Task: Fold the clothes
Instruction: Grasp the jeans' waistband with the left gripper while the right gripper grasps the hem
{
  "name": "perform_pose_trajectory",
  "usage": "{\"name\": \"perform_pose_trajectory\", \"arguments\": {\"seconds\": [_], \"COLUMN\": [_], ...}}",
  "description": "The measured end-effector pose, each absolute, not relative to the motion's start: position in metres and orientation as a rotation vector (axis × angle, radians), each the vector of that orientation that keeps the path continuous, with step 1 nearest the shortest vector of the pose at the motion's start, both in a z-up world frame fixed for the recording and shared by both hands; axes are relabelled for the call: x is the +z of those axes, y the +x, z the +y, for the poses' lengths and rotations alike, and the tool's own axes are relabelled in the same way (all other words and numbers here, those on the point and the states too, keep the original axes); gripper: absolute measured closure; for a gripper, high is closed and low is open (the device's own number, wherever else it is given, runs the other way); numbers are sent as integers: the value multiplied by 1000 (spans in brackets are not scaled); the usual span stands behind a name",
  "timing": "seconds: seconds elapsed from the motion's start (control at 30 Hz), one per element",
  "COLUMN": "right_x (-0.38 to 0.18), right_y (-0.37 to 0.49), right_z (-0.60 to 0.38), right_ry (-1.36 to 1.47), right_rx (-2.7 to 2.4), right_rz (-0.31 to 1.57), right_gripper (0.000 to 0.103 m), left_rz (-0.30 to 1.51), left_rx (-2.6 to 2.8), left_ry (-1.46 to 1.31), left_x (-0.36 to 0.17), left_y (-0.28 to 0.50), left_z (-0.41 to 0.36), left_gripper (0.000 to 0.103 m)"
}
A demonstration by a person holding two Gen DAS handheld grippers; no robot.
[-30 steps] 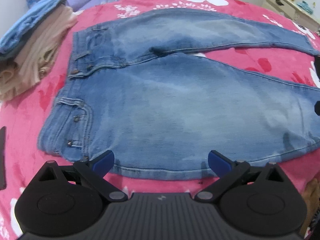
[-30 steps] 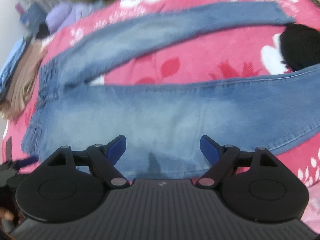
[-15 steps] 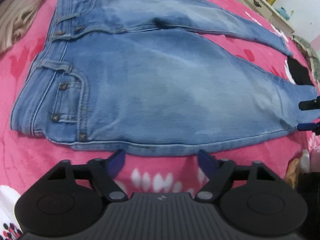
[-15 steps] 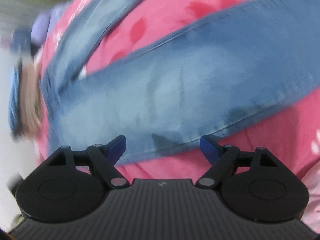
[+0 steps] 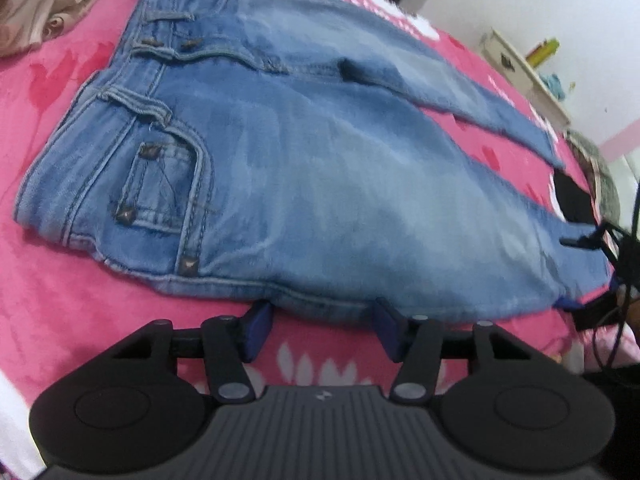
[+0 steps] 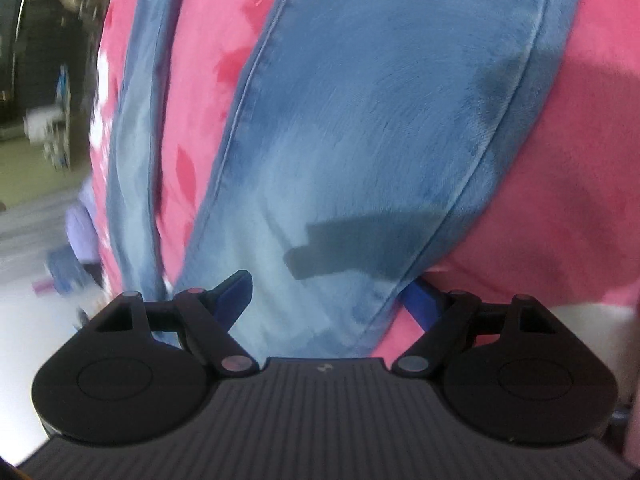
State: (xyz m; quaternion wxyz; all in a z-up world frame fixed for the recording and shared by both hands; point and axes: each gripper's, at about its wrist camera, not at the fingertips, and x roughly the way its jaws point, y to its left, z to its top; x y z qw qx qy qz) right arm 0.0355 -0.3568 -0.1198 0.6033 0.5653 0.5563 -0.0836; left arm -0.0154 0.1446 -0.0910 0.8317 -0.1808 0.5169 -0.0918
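Observation:
Light blue jeans (image 5: 320, 168) lie flat on a pink flowered blanket (image 5: 80, 288), waistband at the left and legs running right. My left gripper (image 5: 322, 312) sits at the near side seam below the pocket. Its jaws are closing, with the seam's edge just at the blue fingertips (image 5: 260, 316), which do not press it. My right gripper (image 6: 328, 292) is rolled onto its side at the near leg (image 6: 360, 120). It stands wide open, one finger on top of the cloth and the other under the leg's edge. It also shows far right in the left wrist view (image 5: 572, 272).
A pile of folded beige clothes (image 5: 36, 12) lies beyond the waistband. A black garment (image 5: 572, 200) rests on the blanket by the leg ends. A white cabinet (image 5: 520, 68) stands against the wall behind. Past the bed's edge is blurred floor (image 6: 32, 220).
My left gripper came in lower to the jeans' near seam and its jaws narrowed. My right gripper rolled onto its side and dropped to the near leg, one finger slipping under its edge.

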Motion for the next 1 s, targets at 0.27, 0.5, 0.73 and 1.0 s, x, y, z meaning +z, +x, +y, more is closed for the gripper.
{"name": "perform_pose_trajectory", "arguments": {"seconds": [0.27, 0.5, 0.73, 1.0], "right_x": [-109, -122, -116, -112], "right_y": [16, -20, -18, 15], "right_z": [-372, -396, -408, -399], "right_ry": [1394, 1445, 1389, 1173], "right_rx": [-204, -288, -307, -265], "right_rz": [1114, 1030, 994, 1081], "right_gripper": [22, 23, 22, 31], "left_rz": [1047, 1055, 1003, 917], "left_rx": [-145, -178, -132, -105], "left_ry": [-434, -394, -292, -227], "left_x": [-91, -93, -88, -71], "left_y": [-29, -28, -27, -16], "left_z": [146, 129, 116, 118], "left_gripper": [49, 25, 37, 47]}}
